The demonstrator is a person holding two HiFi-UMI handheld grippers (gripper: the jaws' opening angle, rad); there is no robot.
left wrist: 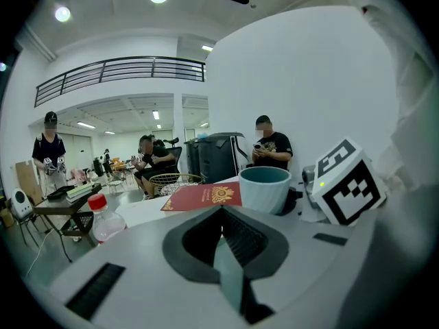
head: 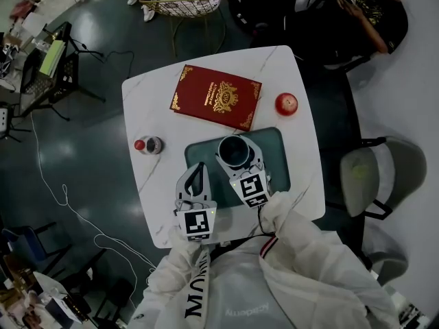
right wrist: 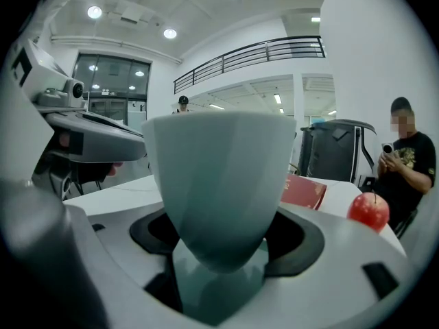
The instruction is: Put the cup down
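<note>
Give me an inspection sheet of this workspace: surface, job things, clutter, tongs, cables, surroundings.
Surface: white table with a teal mat near its front edge.
Job's things: cup held upright over the mat; whether it touches the mat cannot be told.
Clutter: red book behind the mat, apple at the right, bottle at the left.
Tongs: left tongs shut, empty, by the mat's left edge; right tongs shut on the cup.
Cables: white cable on the floor, left of the table.
Surroundings: chair at the right; stool and a seated person beyond the table.
</note>
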